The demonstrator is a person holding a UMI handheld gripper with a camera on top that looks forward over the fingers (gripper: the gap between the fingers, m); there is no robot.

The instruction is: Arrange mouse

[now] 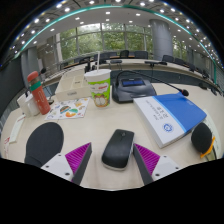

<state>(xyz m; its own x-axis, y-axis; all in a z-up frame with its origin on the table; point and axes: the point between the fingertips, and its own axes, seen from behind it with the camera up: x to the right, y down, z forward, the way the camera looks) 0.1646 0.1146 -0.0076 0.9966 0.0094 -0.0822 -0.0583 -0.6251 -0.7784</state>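
A black computer mouse (pixel 118 148) lies on the pale table (pixel 100 122), between my two fingers. My gripper (pixel 114 162) is open: the magenta pads (pixel 77 157) stand at either side of the mouse with a narrow gap on each side. The mouse rests on the table. A round black mouse pad (pixel 43 142) lies to the left of the left finger.
A blue and white booklet (pixel 168 113) lies ahead to the right. A green and white paper cup (pixel 99 87), a dark tray-like holder (pixel 131 86), an orange bottle (pixel 38 92) and papers (pixel 66 108) stand beyond. A black round object (pixel 203 137) sits far right.
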